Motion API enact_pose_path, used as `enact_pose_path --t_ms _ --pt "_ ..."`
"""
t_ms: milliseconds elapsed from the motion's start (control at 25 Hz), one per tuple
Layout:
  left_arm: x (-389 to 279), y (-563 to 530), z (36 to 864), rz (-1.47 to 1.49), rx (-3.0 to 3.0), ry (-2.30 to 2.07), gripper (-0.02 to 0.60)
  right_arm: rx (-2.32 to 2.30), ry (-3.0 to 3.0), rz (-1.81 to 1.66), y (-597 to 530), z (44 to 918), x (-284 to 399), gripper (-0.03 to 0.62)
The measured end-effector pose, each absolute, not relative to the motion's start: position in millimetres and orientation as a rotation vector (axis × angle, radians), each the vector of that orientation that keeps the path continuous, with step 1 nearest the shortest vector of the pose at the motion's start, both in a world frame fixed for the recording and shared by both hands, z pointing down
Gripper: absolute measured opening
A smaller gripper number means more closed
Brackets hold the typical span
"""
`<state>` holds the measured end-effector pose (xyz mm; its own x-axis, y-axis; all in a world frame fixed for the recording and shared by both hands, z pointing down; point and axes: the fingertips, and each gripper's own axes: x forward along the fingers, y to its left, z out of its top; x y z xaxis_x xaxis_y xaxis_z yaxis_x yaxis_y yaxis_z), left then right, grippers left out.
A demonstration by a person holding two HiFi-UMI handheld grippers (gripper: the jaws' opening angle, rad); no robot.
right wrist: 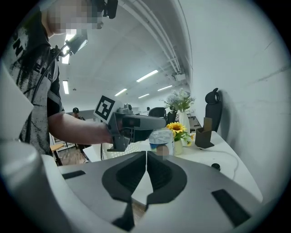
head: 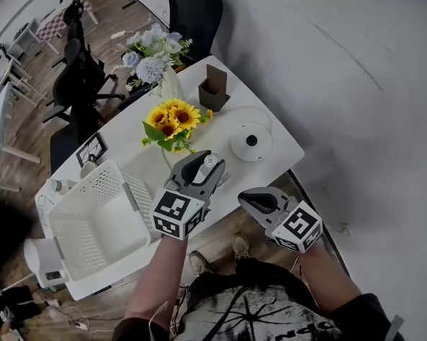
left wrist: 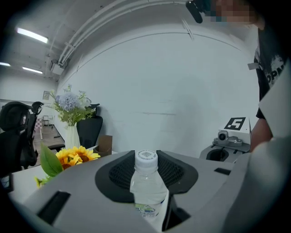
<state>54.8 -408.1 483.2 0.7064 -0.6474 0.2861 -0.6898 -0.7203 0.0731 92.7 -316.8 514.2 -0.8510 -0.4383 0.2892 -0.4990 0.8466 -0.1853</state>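
Left tongs (head: 201,165) clenched on water bottle (left wrist: 148,182), upright, raised over near tabletop (head: 276,150) edge beside sunflowers (head: 172,120). Right tongs (right wrist: 146,166) closed, empty. Carrying stage, likely; next move calls for steady upright hold.

Here's the table (head: 276,145), running away from the person. At its left end sits the basket (head: 94,227), with a small frame (head: 92,150) just behind it. In the middle stand the sunflowers (head: 172,120); beyond them, at the far end, a bouquet in a vase (head: 152,54). Right of the bouquet is a holder (head: 214,90), and nearer, right of the sunflowers, a round device (head: 251,142). The left claw (head: 201,165) is over the table, between the basket and the device, just before the sunflowers, with the bottle (left wrist: 148,182) upright between its jaws. The right claw (head: 257,200) is to its right, just off the near edge. A chair (head: 194,14) stands behind the far end.
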Motion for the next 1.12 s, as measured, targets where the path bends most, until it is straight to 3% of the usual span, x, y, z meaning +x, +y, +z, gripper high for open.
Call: enact_pose_path --t_ms 840,1120 --pt "66 -402 508 0.401 2.794 -1.12 0.158 0.705 -2.778 0.414 -323 529 100 0.024" --pt "51 -391 503 0.386 2.764 -1.158 0.201 0.729 -2.791 0.377 -323 517 97 0.024"
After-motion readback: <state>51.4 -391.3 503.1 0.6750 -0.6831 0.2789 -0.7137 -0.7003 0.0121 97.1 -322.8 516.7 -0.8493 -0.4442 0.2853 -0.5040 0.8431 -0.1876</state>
